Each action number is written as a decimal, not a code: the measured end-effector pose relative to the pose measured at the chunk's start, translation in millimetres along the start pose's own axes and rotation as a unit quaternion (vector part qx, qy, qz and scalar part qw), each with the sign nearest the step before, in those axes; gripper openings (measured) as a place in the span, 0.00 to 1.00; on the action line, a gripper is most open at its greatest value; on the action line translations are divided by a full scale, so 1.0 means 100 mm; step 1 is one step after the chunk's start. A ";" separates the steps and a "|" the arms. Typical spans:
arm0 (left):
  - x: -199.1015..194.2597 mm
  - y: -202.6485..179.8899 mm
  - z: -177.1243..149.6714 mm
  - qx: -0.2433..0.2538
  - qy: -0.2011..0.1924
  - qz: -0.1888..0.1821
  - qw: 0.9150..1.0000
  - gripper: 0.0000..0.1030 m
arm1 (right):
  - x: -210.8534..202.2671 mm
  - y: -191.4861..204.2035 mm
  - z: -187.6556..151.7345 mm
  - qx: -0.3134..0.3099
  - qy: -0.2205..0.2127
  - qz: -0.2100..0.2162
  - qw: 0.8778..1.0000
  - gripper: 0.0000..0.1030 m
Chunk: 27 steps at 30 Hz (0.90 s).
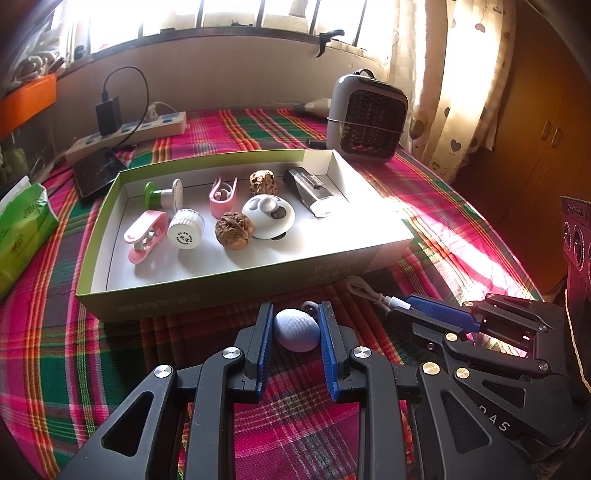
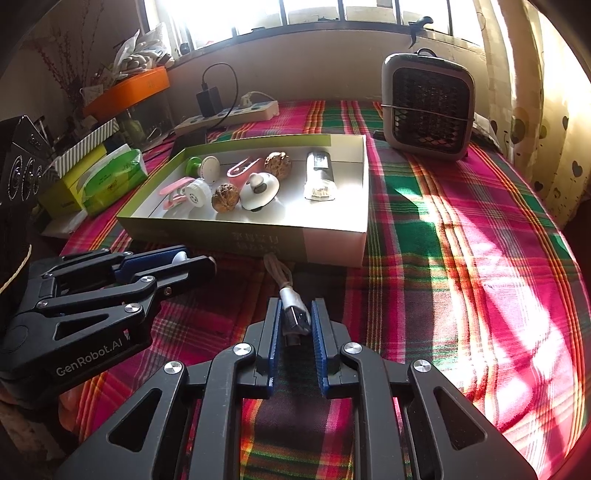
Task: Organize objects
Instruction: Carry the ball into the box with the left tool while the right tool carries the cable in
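Small objects for sorting lie partly in a shallow cardboard box (image 1: 236, 284) on the plaid tablecloth (image 2: 461, 258): two walnuts, pink clips, a white bottle cap, a panda-faced toy. Just near of the box, the left gripper (image 1: 296, 325) pinches a pale blue fabric ball (image 1: 297, 329) between its blue pads. Right of it, the right gripper (image 2: 294, 319) is clamped on the plug of a short charging cable (image 2: 291, 310).

Harsh sunlight from the blown-out window (image 1: 258, 14) streaks the plaid cloth (image 2: 480, 258) (fisheye-bent edges, dark corners)
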State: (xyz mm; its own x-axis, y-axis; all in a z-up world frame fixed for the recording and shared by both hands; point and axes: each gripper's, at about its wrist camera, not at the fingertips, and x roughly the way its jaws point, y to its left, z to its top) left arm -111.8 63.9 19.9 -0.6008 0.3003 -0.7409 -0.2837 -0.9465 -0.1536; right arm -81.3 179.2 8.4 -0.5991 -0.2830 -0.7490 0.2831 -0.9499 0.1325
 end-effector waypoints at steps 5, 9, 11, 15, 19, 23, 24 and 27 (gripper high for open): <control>-0.04 -0.01 0.00 0.000 -0.005 0.000 1.000 0.21 | -0.04 -0.01 0.00 0.006 -0.005 0.006 1.000 0.17; -0.09 0.00 0.02 -0.001 -0.010 0.000 1.000 0.21 | -0.09 -0.01 0.01 0.008 -0.012 0.009 1.000 0.17; -0.12 -0.01 0.02 -0.001 -0.013 -0.001 1.000 0.21 | -0.11 -0.01 0.02 0.011 -0.015 0.011 1.000 0.17; -0.17 -0.01 0.05 -0.003 -0.022 -0.005 1.000 0.21 | -0.16 -0.01 0.04 0.012 -0.023 0.012 1.000 0.17; -0.19 0.00 0.09 -0.004 -0.028 -0.002 1.000 0.21 | -0.19 -0.01 0.09 0.015 -0.030 0.011 0.999 0.17; -0.18 0.02 0.14 -0.006 -0.031 0.000 1.000 0.21 | -0.20 -0.03 0.13 0.018 -0.035 0.010 0.999 0.17; -0.18 0.02 0.15 -0.005 -0.031 0.001 0.999 0.21 | -0.20 -0.03 0.14 0.018 -0.035 0.010 0.999 0.17; -0.17 0.04 0.20 -0.005 -0.035 0.003 0.999 0.21 | -0.19 -0.04 0.19 0.019 -0.039 0.009 0.999 0.17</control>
State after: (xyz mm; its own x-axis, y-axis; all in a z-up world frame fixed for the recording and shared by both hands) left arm -118.1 57.4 44.8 -0.6530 0.3008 -0.6951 -0.2718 -0.9497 -0.1556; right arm -85.0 185.5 34.6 -0.6505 -0.3086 -0.6940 0.2668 -0.9484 0.1716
